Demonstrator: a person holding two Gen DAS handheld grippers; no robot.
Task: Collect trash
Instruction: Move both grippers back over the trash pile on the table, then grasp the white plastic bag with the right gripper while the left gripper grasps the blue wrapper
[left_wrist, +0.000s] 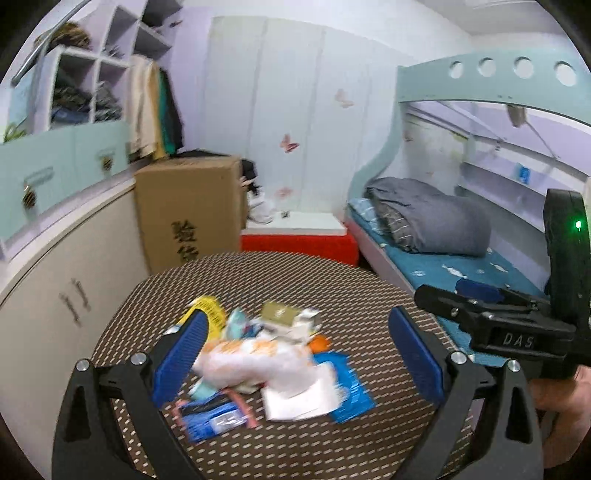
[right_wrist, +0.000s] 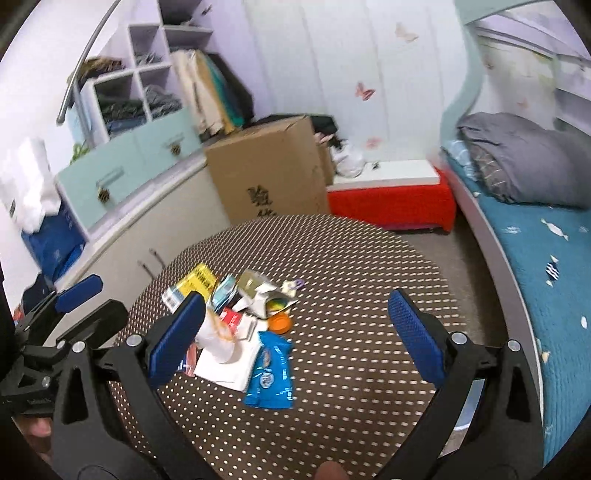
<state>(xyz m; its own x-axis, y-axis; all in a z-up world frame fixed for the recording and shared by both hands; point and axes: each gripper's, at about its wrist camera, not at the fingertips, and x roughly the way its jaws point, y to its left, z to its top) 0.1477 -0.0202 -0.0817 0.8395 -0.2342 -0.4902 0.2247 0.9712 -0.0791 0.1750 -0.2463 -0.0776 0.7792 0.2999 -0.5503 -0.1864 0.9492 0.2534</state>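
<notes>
Behind the trash pile stand a cardboard box and red bench; both hand-held grippers gape, released

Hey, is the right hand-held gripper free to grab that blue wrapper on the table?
Probably yes: the right hand-held gripper is open and empty, and the blue wrapper lies uncovered at the pile's near edge.

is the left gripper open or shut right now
Open. In the left wrist view the left gripper has its two blue fingers spread wide apart over the trash pile, closed on nothing.
</notes>
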